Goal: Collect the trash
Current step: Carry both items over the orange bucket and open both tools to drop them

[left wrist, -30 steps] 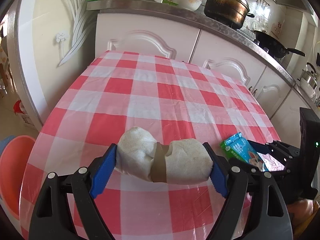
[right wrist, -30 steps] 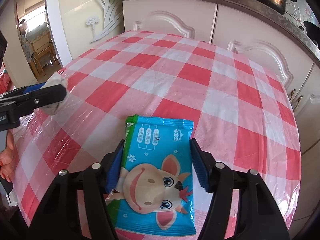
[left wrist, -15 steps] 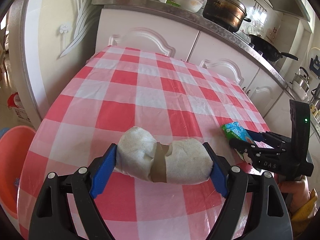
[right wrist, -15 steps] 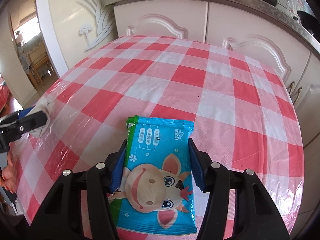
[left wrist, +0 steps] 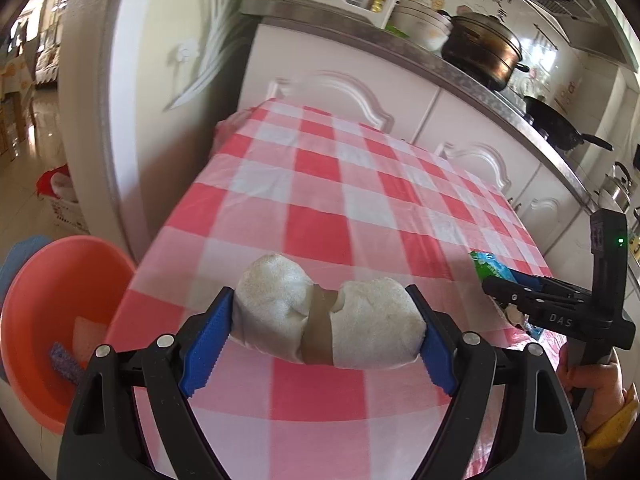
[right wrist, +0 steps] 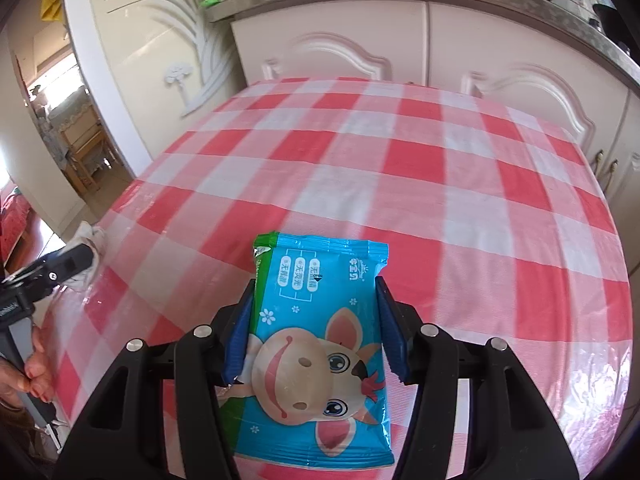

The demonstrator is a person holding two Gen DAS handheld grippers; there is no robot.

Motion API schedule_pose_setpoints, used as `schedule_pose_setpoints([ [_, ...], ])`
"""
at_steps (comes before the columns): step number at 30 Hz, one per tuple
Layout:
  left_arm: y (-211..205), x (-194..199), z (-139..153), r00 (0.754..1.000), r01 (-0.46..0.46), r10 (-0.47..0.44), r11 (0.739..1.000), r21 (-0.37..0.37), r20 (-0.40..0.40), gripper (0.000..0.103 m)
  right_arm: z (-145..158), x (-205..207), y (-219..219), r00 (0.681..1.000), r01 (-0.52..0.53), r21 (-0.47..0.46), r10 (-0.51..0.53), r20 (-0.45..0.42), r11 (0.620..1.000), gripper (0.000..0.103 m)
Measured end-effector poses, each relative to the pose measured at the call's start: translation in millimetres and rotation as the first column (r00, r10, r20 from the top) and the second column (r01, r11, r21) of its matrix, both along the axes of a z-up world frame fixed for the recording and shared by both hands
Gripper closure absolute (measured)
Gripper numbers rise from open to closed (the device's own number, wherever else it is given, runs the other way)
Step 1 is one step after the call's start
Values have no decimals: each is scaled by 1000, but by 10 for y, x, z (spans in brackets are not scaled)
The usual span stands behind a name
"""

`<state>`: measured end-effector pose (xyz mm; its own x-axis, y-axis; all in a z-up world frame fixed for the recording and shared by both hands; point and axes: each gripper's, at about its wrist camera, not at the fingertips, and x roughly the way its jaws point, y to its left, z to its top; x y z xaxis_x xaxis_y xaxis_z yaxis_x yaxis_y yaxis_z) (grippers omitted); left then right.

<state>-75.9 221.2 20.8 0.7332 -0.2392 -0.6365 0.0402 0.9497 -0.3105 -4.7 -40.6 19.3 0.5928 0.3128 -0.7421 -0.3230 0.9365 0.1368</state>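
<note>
My left gripper [left wrist: 320,340] is shut on a white paper wad [left wrist: 280,304] bound with brown tape, held above the left part of the red-checked table [left wrist: 320,184]. My right gripper [right wrist: 314,328] is shut on a blue snack packet [right wrist: 320,320] with a cartoon cow, held above the table's near part. In the left wrist view the right gripper [left wrist: 496,286] shows at the right with the packet's green end [left wrist: 486,262]. In the right wrist view the left gripper [right wrist: 86,258] shows at the left edge with the wad [right wrist: 88,236].
An orange basin [left wrist: 52,276] stands on the floor left of the table, with some bits in it. White cabinets [right wrist: 400,44] and a counter with a pot [left wrist: 480,50] and a pan [left wrist: 556,124] lie behind the table. A doorway [right wrist: 60,128] opens at the left.
Both grippers have lifted and drawn back with their loads. The left gripper has swung left, so the orange basin now shows more fully.
</note>
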Motion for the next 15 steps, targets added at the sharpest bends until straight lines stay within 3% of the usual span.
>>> schedule_pose_setpoints([
  [15,545,-144,-68,992,-122,123,992,40,-15,20,205,-1,904,983,-182,85,184,-17,980,47],
])
